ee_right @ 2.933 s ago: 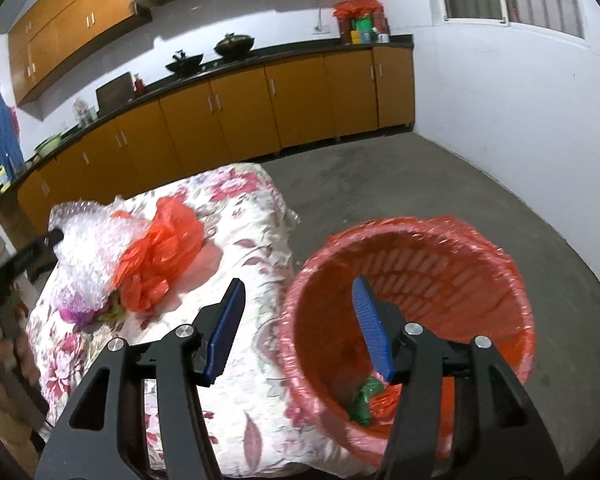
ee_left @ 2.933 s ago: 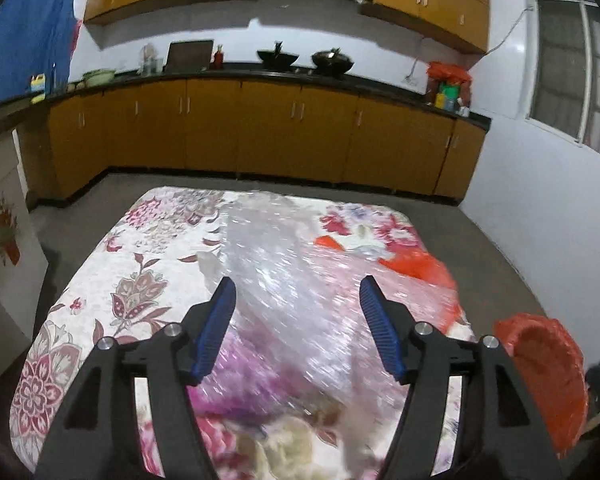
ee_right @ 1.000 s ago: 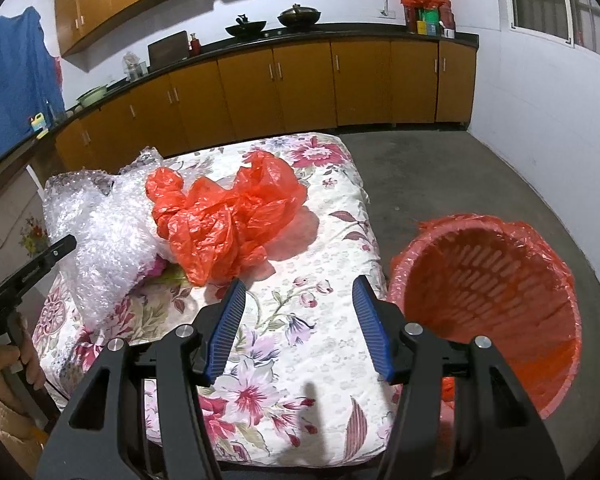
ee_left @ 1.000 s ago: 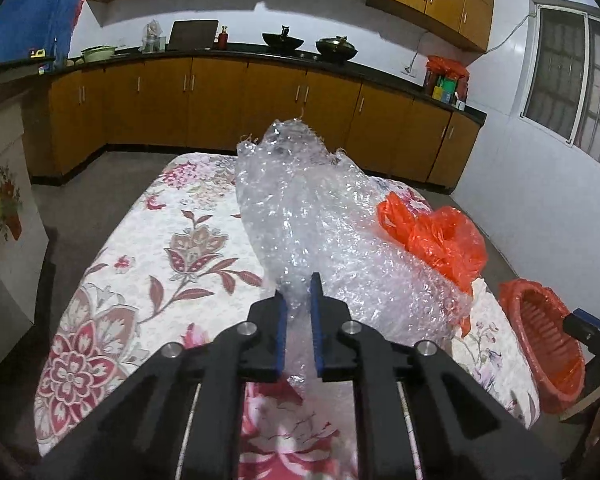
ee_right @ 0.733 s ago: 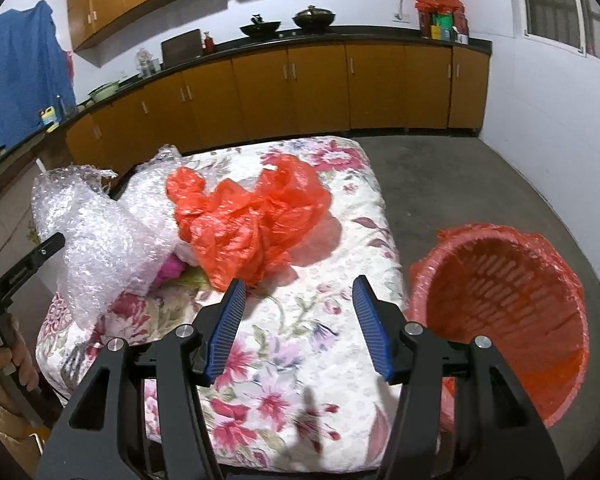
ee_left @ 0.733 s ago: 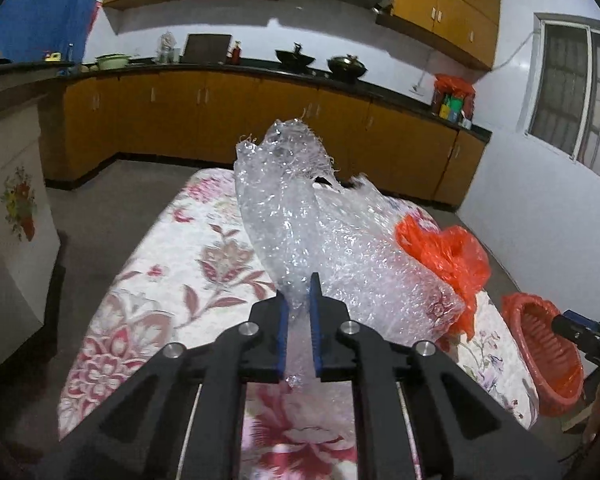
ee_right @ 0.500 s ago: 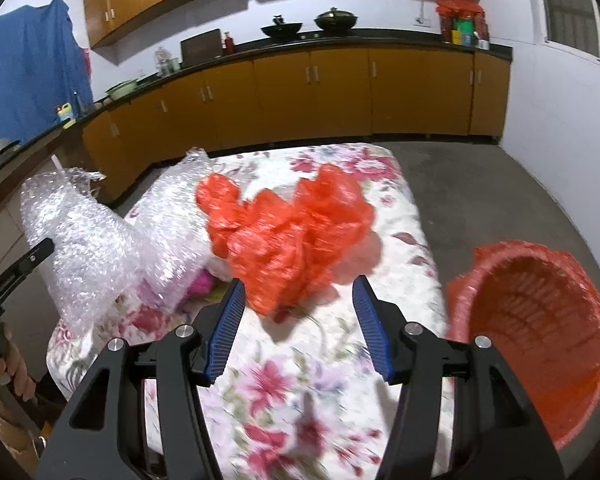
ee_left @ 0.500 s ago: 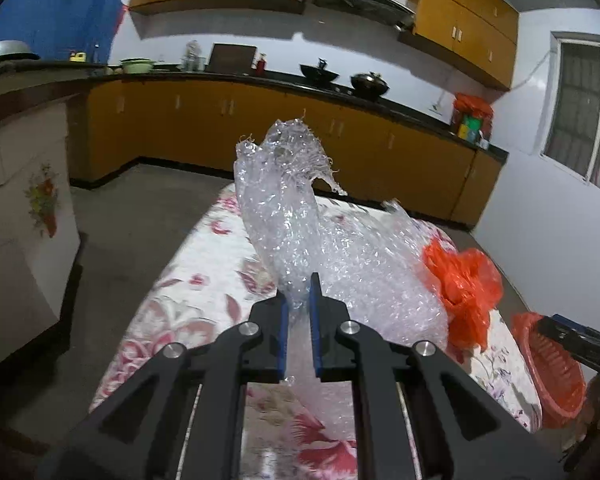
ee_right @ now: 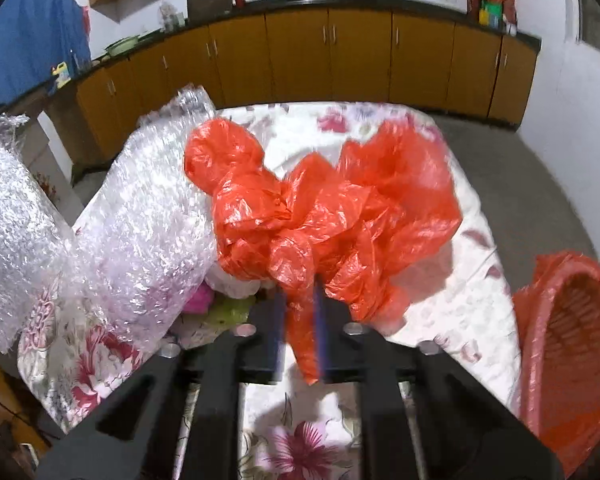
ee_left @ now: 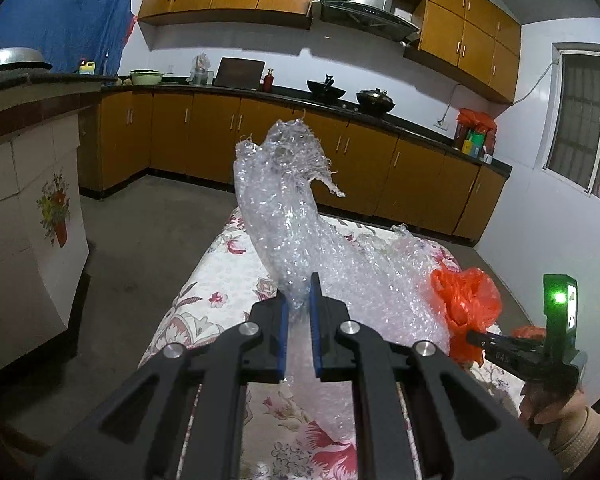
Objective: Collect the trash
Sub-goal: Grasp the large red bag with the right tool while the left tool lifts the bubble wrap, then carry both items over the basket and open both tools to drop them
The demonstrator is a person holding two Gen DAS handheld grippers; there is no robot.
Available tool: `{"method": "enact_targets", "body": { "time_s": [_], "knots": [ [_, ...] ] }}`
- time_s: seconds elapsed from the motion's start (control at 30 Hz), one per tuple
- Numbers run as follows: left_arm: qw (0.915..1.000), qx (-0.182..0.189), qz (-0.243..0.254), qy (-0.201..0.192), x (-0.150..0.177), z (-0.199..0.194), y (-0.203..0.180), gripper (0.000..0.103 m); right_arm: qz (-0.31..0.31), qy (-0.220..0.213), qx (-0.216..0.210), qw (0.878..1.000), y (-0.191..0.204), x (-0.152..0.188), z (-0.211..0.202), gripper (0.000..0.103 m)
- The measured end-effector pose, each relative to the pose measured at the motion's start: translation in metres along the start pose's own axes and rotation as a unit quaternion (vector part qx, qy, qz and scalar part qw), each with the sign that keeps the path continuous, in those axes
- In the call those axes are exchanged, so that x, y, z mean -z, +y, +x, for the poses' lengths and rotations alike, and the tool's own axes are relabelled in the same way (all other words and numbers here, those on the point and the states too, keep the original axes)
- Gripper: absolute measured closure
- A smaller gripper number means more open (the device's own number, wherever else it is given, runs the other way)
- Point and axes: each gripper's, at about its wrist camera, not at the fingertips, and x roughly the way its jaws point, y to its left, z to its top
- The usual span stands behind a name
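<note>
My left gripper [ee_left: 299, 304] is shut on a sheet of clear bubble wrap [ee_left: 292, 216] and holds it up above the flowered tablecloth [ee_left: 220, 280]; the sheet trails down onto the table. The bubble wrap also shows in the right wrist view [ee_right: 140, 216]. My right gripper [ee_right: 300, 312] is shut on a crumpled orange plastic bag [ee_right: 324, 208] that lies on the table. The bag also shows in the left wrist view [ee_left: 466, 300], with the right gripper's body [ee_left: 540, 344] beside it.
An orange-lined trash basket [ee_right: 572, 344] stands on the floor right of the table. Small pink and green scraps [ee_right: 220, 304] lie under the bag. Kitchen cabinets [ee_left: 260, 140] run along the back wall. A white counter [ee_left: 24, 216] stands at the left.
My right gripper moved forward from above the basket to the orange bag and shut on it. My left gripper shut on the bubble wrap and raised it higher.
</note>
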Motion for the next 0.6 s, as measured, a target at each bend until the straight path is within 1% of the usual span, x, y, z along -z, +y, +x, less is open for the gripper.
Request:
{"method": "enact_targets", "body": {
  "time_s": [0.17, 0.33, 0.47, 0.6],
  "knots": [
    [0.9999, 0.015, 0.003, -0.005, -0.003, -0.001, -0.008, 0.092, 0.018, -0.049, -0.006, 0.999, -0.019, 0.003, -0.045, 0.096],
    [0.9990, 0.040, 0.016, -0.009, -0.006, -0.005, -0.026, 0.092, 0.040, -0.087, -0.001, 0.995, -0.043, 0.007, -0.087, 0.096],
    [0.9969, 0.072, 0.032, -0.008, -0.007, -0.006, -0.052, 0.092, 0.059, -0.107, 0.026, 0.992, -0.065, 0.014, -0.116, 0.096],
    [0.9931, 0.107, 0.048, -0.003, -0.003, -0.006, -0.081, 0.092, 0.081, -0.116, 0.057, 0.988, -0.091, 0.022, -0.136, 0.096]
  ]
}}
